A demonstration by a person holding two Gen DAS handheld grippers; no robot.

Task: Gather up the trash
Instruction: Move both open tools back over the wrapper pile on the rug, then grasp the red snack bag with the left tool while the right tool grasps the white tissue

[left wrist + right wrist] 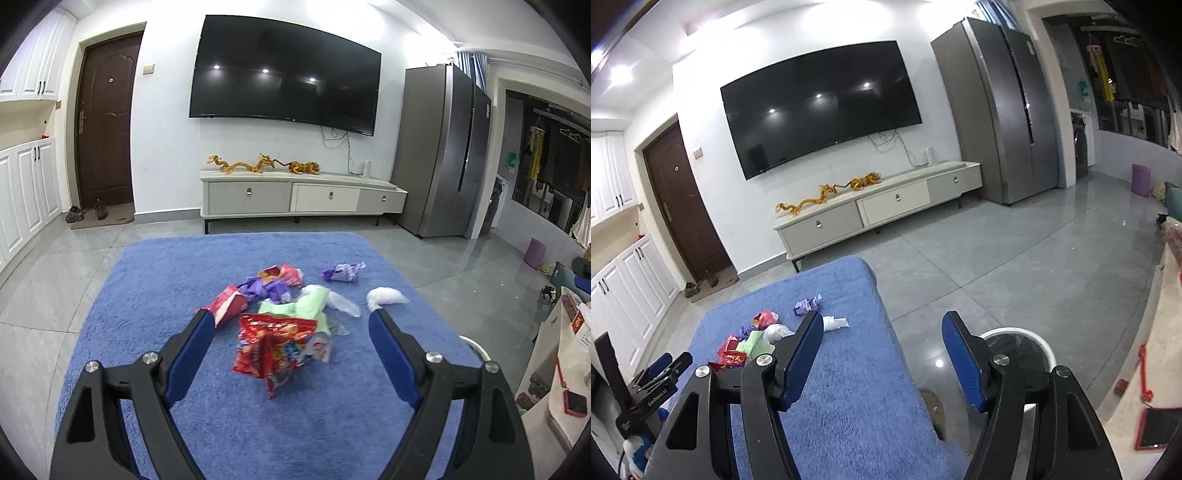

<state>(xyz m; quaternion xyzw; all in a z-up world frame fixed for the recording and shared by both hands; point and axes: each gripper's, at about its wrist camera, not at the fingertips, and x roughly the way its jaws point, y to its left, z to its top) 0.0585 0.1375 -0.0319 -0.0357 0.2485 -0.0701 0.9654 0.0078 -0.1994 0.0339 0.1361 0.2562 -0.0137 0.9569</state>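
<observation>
Spread wide and empty, left gripper [291,317] frames a red snack bag [279,347] on the blue rug [155,280] at centre; right gripper [882,325] likewise released, wall television [284,70] at top.

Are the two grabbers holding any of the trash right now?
No. The left gripper is open around the crinkly red snack wrapper on the fuzzy blue mat, its pads not touching. The right gripper is open and empty.

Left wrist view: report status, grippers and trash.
Left gripper open, red snack wrapper lying between its fingers, ungripped. Right gripper open, empty, over blue rug edge. White bin on floor beside rug. Nothing blocking.
</observation>
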